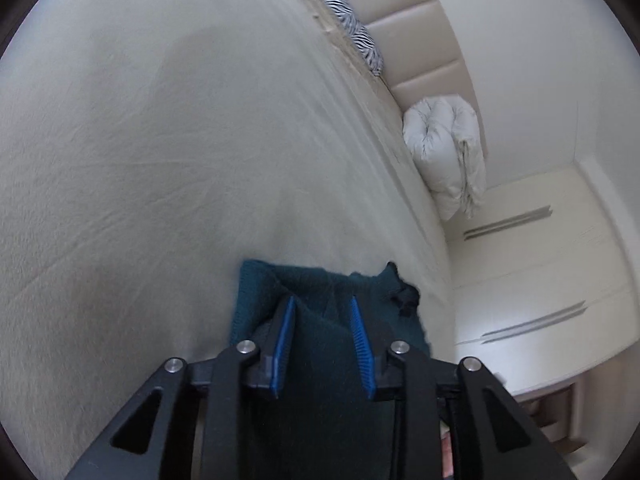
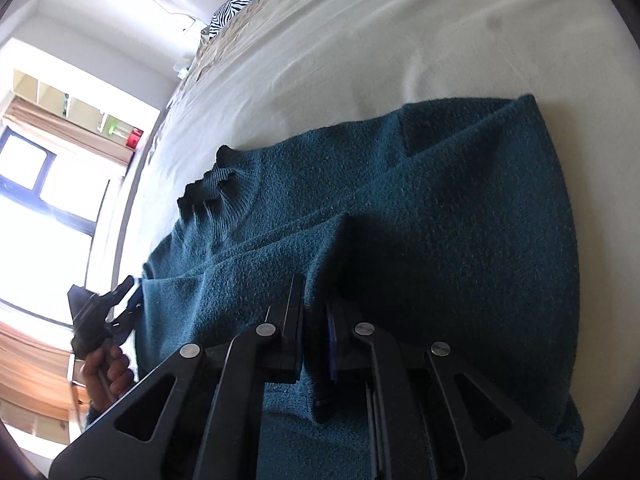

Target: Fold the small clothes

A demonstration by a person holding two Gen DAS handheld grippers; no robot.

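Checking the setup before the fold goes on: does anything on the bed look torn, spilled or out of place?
Nothing stands out. The teal sweater lies on the pale bed sheet with no tear or stain visible. The right gripper pinches a fold of it; the left gripper has knit between its fingers. The zebra-print pillow sits by the headboard.
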